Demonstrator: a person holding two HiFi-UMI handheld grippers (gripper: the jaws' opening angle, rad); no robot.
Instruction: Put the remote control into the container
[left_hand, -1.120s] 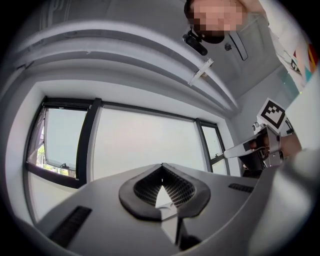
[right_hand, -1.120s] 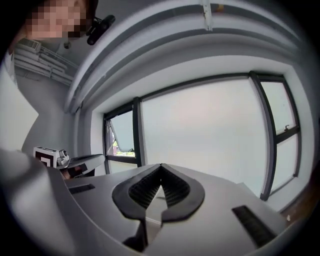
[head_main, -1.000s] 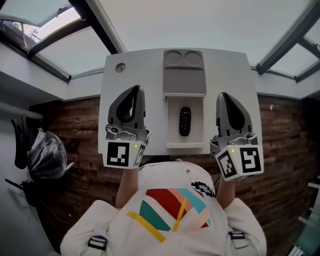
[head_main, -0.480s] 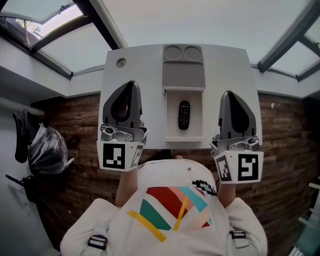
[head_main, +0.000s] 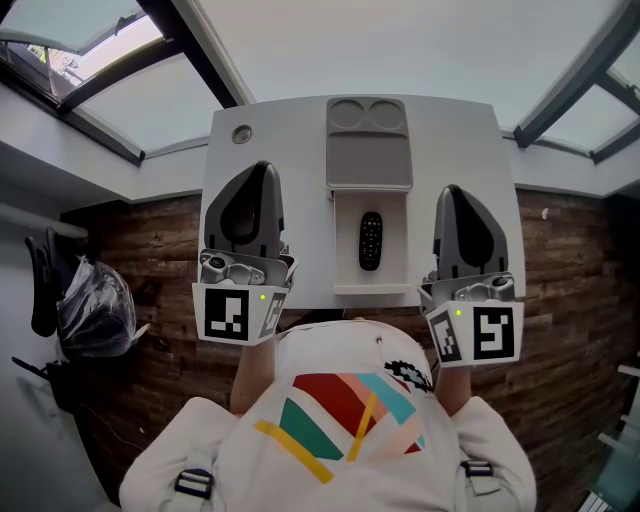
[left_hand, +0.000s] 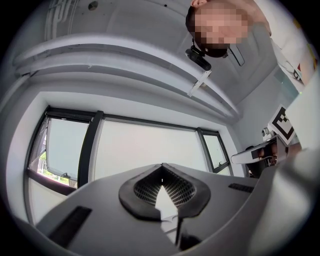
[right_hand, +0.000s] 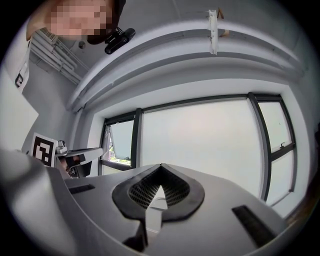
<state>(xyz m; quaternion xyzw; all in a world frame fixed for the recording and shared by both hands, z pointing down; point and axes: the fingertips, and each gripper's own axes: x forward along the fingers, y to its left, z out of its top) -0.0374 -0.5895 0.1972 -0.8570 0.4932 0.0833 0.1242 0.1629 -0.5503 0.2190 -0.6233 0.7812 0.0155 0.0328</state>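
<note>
The black remote control (head_main: 370, 240) lies lengthwise inside the open white compartment of the container (head_main: 343, 288) at the table's middle. The container's grey part (head_main: 368, 160), with two round recesses, lies just behind it. My left gripper (head_main: 250, 205) is held over the table left of the container, and my right gripper (head_main: 462, 225) is to its right; both stand apart from the remote. Both point upward, toward ceiling and windows. The left gripper (left_hand: 161, 172) and right gripper (right_hand: 161, 172) are shut with nothing between the pads.
The white table (head_main: 230, 180) has a round grommet (head_main: 241, 133) at its far left corner. A dark wooden floor (head_main: 150, 250) surrounds it, with a black bag (head_main: 95, 310) at the left. Large windows (right_hand: 210, 140) fill both gripper views.
The remote has stayed in the compartment. Both grippers shifted only slightly, the left one a little outward and toward me; both jaws remain shut.
</note>
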